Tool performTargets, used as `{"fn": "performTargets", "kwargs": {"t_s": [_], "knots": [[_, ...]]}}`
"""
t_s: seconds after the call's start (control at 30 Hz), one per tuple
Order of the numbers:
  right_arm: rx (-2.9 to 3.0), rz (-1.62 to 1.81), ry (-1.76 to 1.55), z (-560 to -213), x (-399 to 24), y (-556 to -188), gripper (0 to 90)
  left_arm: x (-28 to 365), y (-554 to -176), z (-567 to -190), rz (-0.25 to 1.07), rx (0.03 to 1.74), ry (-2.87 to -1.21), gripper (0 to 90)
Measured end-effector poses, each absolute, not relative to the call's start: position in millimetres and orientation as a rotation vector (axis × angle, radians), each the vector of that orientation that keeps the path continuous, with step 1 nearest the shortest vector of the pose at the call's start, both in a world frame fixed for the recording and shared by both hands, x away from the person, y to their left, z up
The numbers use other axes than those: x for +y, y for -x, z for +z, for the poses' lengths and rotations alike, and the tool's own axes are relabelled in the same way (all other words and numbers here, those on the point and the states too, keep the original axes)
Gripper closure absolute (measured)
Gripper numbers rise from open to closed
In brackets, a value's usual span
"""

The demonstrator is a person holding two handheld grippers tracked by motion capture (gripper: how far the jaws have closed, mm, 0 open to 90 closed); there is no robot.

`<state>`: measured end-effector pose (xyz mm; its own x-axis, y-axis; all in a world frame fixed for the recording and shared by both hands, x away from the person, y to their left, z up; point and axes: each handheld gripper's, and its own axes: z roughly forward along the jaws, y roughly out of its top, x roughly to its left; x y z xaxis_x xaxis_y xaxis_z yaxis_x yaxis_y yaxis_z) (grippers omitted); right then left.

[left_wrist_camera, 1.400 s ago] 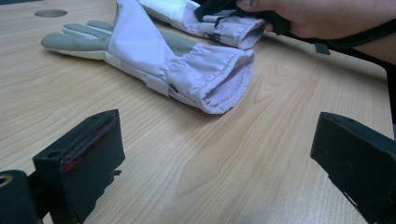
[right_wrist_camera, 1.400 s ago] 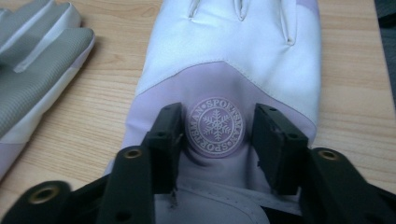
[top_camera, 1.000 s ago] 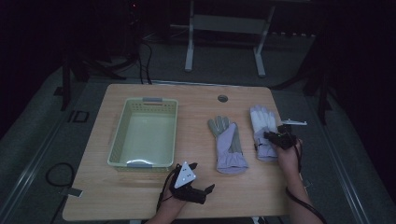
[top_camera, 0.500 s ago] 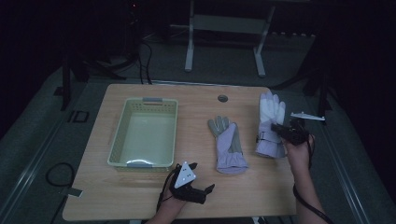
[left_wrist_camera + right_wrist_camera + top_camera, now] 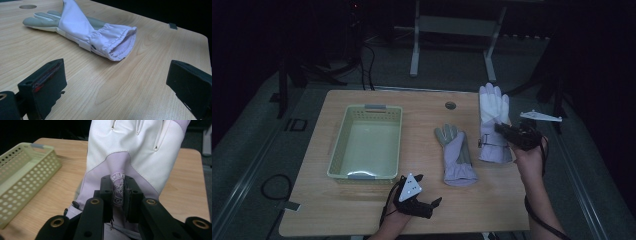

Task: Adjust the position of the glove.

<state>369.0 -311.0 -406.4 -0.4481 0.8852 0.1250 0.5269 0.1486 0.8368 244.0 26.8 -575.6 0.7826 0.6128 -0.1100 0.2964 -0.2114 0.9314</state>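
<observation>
A white and lilac glove (image 5: 493,107) hangs lifted off the table at the right, pinched at its back by my right gripper (image 5: 501,129), which is shut on a fold of the fabric. In the right gripper view that glove (image 5: 140,147) dangles in front of the jaws, and my right gripper (image 5: 119,192) squeezes a printed lilac patch. A second glove (image 5: 457,155), grey and lilac, lies flat mid-table. My left gripper (image 5: 432,201) rests low near the front edge, open and holding nothing. Its view shows the lying glove (image 5: 85,30) ahead of my left gripper (image 5: 117,85), cuff toward me.
A pale green perforated basket (image 5: 337,145) stands on the left half of the wooden table (image 5: 492,210), and the basket (image 5: 22,172) appears beside the hanging glove. A round cable hole (image 5: 450,105) sits near the far edge. Dark floor and stand legs lie beyond.
My right gripper has risen and drifted right with the white glove, lifting it off the table. The left gripper and the grey glove have stayed put.
</observation>
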Motion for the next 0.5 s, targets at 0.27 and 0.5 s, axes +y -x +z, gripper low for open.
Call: {"fn": "performTargets", "kwargs": {"t_s": [0.27, 0.5], "knots": [[2.063, 1.197, -1.345, -407.5, -272.9, -356.6, 79.5, 26.6, -243.9, -575.6, 0.340, 0.702, -1.808, 2.9], [2.115, 1.168, -1.355, -423.3, -247.7, -350.1, 79.5, 26.5, -243.7, -575.6, 0.342, 0.701, -1.808, 2.8]]}}
